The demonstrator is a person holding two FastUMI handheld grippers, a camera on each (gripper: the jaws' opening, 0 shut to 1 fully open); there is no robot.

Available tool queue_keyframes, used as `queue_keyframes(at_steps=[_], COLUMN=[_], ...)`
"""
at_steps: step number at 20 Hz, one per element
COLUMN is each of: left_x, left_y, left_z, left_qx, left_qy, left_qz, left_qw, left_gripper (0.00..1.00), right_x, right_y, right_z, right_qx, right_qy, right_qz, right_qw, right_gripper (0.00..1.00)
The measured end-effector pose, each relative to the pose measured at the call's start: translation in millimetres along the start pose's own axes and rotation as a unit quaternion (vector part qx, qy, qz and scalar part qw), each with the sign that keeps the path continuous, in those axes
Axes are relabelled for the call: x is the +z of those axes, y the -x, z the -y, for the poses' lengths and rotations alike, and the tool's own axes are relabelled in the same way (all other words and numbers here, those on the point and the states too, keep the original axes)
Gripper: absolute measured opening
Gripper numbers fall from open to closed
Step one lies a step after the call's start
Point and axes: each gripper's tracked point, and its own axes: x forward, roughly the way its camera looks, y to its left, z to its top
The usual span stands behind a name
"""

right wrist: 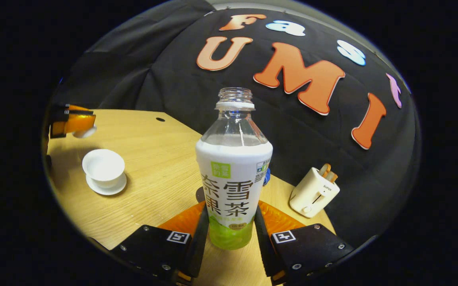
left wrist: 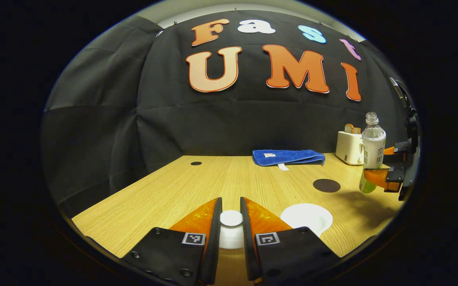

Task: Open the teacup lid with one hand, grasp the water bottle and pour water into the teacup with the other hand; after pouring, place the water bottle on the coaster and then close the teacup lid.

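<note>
- Left gripper – fingers clenched on the lid, held off the desk; a weak pinch could drop it.
- Right gripper – fingers grasping the bottle, uncapped and mostly full; tipping early would spill.
- Cup on its saucer stands open and looks empty; coaster is farther back.

Both gripper-mounted views look low across the table toward the wall, sharing the toaster.
</note>
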Motion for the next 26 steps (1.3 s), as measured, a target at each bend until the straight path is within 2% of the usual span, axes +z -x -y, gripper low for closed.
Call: queue_keyframes(at_steps=[2, 3, 5, 6, 9, 10, 11, 13, 14, 16, 17, 19, 20, 22, 23, 24, 26], left_x=[-2.3, -3.3, -3.7, -3.6, -6.4, -7.2, -8.0, -8.9, -8.6, -8.8, -10.0, -13.7, -13.1, -15.6, -15.8, -16.6, -19.2], left_y=[0.7, 2.6, 4.4, 5.9, 7.1, 8.1, 7.7, 8.5, 8.6, 8.7, 9.2, 8.9, 8.9, 8.1, 8.2, 8.4, 9.1], left_z=[-3.6, -5.3, -9.9, -12.5, -16.3, -16.7, -18.1, -21.4, -22.0, -24.7, -26.5, -28.6, -30.3, -32.1, -33.5, -34.1, -35.6], left_qx=[0.003, 0.003, 0.006, 0.007, 0.005, 0.004, 0.005, 0.004, 0.004, 0.005, 0.004, 0.003, 0.003, 0.004, 0.003, 0.003, 0.000], left_qy=[-0.001, -0.001, -0.001, -0.001, 0.004, 0.005, 0.005, 0.005, 0.006, 0.007, 0.008, 0.007, 0.009, 0.012, 0.013, 0.014, 0.016], left_qz=[-0.001, -0.001, -0.001, -0.001, -0.002, -0.003, -0.004, -0.003, -0.003, -0.003, -0.004, -0.009, -0.010, -0.011, -0.011, -0.013, -0.019], left_qw=[1.000, 1.000, 1.000, 1.000, 1.000, 1.000, 1.000, 1.000, 1.000, 1.000, 1.000, 1.000, 1.000, 1.000, 1.000, 1.000, 1.000], left_gripper=[0.32, 0.29, 0.32, 0.29, 0.29, 0.32, 0.32, 0.29, 0.32, 0.29, 0.32, 0.32, 0.29, 0.32, 0.29, 0.32, 0.32], right_x=[2.5, 4.8, 10.6, 14.1, 23.6, 26.0, 29.1, 36.9, 40.7, 44.8, 47.9, 53.1, 54.1, 56.0, 57.7, 59.2, 62.5], right_y=[-0.7, -1.5, -2.0, -3.6, -6.3, -7.1, -7.6, -8.3, -8.4, -9.9, -11.1, -12.1, -10.7, -10.1, -9.4, -8.7, -11.4], right_z=[-5.4, -5.9, -5.1, -5.0, -5.9, -7.0, -7.2, -7.9, -9.9, -16.4, -17.7, -15.0, -16.8, -20.4, -22.3, -24.3, -27.7], right_qx=[-0.001, -0.005, -0.014, -0.017, -0.024, -0.024, -0.025, -0.029, -0.030, -0.029, -0.035, -0.053, -0.057, -0.059, -0.060, -0.062, -0.067], right_qy=[0.037, 0.056, 0.095, 0.115, 0.180, 0.199, 0.215, 0.246, 0.261, 0.294, 0.315, 0.360, 0.376, 0.400, 0.411, 0.423, 0.450], right_qz=[0.003, 0.005, 0.012, 0.017, 0.030, 0.034, 0.037, 0.047, 0.052, 0.062, 0.068, 0.079, 0.085, 0.094, 0.098, 0.102, 0.112], right_qw=[0.999, 0.998, 0.995, 0.993, 0.983, 0.979, 0.975, 0.968, 0.963, 0.953, 0.946, 0.928, 0.921, 0.910, 0.904, 0.898, 0.884], right_gripper=[0.60, 0.61, 0.61, 0.61, 0.61, 0.57, 0.61, 0.60, 0.60, 0.60, 0.60, 0.60, 0.60, 0.60, 0.60, 0.60, 0.60])
